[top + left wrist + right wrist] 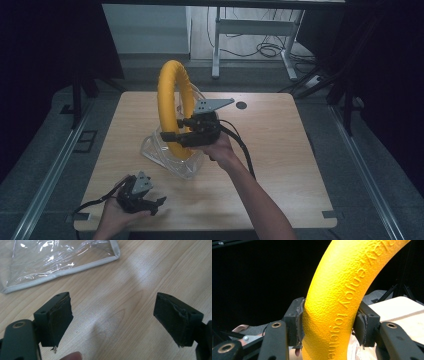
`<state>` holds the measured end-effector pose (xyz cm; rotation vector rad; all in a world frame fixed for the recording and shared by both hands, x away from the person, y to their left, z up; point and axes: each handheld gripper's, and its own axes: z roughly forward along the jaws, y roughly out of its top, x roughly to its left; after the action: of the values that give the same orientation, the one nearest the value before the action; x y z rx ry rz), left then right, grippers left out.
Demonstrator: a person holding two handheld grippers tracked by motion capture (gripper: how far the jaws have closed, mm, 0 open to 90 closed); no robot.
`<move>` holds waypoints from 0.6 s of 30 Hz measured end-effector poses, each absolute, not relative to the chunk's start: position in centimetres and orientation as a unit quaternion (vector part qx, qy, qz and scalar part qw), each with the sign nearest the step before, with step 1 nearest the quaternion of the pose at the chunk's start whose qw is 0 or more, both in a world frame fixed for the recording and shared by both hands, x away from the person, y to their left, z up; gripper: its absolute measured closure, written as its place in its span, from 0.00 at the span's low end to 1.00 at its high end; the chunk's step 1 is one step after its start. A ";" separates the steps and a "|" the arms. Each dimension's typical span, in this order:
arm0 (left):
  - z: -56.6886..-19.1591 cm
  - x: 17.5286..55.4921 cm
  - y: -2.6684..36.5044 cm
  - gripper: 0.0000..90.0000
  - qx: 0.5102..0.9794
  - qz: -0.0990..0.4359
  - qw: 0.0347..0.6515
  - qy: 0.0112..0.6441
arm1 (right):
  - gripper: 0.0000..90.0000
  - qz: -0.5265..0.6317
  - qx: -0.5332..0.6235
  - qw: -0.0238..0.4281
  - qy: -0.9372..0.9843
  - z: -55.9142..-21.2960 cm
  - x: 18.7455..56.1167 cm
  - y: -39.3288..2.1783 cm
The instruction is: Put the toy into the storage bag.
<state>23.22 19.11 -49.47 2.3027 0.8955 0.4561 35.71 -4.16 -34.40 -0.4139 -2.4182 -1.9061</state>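
Right claw (176,136) clamped on upright yellow ring (170,100) (over clear bag (165,155)) | left claw (155,205) apart, empty, tabletop (280,150) 7 o'clock

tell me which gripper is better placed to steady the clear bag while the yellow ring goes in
Left. The left gripper is open and free near the table's front edge, with the clear bag just ahead. The right gripper is clamped on the yellow ring.
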 end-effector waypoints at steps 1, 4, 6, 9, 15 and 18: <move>-49.5 23.2 19.1 0.17 0.872 0.173 0.309 0.339 | 0.54 -0.612 -0.136 0.020 -0.779 -34.6 35.8 -4.2; -49.5 23.2 19.1 0.17 0.872 0.172 0.309 0.339 | 0.54 -0.610 -0.140 0.022 -0.780 -34.9 35.9 -4.2; -49.5 23.2 19.1 0.17 0.872 0.172 0.309 0.339 | 0.54 -0.609 -0.145 0.024 -0.780 -35.2 36.0 -4.2; -49.5 23.2 19.1 0.17 0.873 0.172 0.307 0.337 | 0.54 -0.607 -0.148 0.028 -0.781 -35.7 36.2 -4.3; -49.5 23.2 19.1 0.17 0.873 0.173 0.307 0.338 | 0.54 -0.602 -0.154 0.038 -0.783 -36.7 36.6 -4.3; -49.4 23.2 19.2 0.17 0.874 0.174 0.304 0.337 | 0.53 -0.598 -0.162 0.043 -0.784 -37.4 37.0 -4.2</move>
<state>23.22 19.16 -49.45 2.3146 0.8919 0.4601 36.97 -4.18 -37.42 -0.4959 -2.3964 -1.8290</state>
